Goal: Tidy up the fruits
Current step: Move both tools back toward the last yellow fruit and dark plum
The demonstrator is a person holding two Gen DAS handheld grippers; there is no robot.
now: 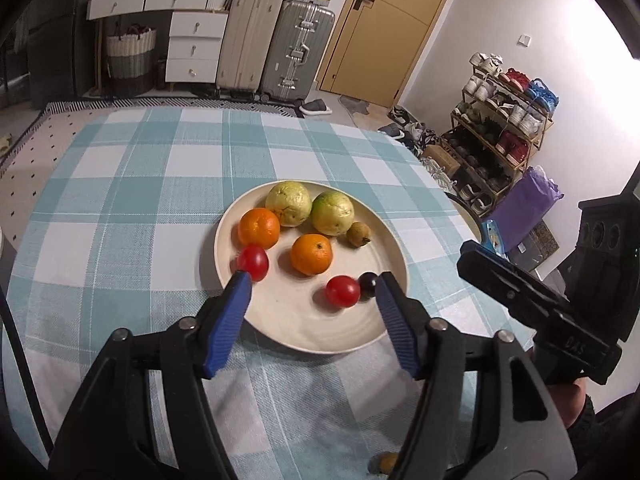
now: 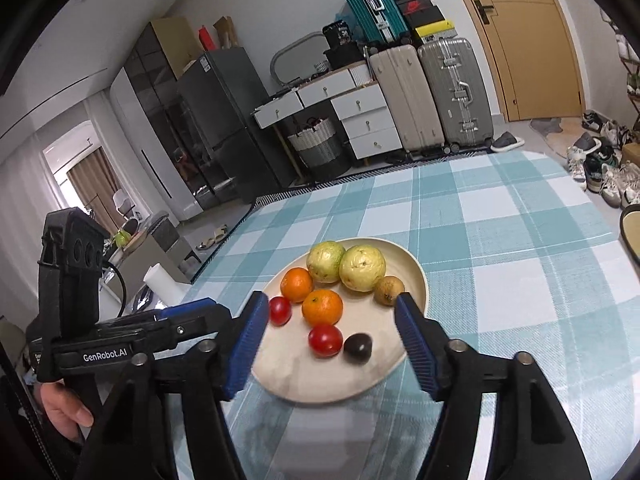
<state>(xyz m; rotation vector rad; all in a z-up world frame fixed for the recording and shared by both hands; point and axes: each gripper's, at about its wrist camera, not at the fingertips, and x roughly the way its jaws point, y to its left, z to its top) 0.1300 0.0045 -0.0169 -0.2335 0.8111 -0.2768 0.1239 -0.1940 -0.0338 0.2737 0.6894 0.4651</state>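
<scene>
Your left gripper (image 1: 314, 280) and right gripper (image 2: 332, 308) both gape, empty, over the plate (image 1: 304, 332) – oranges (image 1: 311, 254), guavas (image 1: 332, 213), tomatoes (image 1: 342, 290) on it

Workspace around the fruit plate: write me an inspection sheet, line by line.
Surface: round table under a teal-and-white checked cloth.
Job's things: cream plate holding two guavas, two oranges, two red tomatoes, one dark round fruit, one small brownish fruit; the guavas touch each other.
Clutter: a dark-rimmed dish edge at the table's right.
Grippers: left tongs open, empty, over the plate's near side; right tongs open, empty.
Cables: black cable by the left edge.
Surroundings: suitcases, white drawers, shoe rack, door.
</scene>
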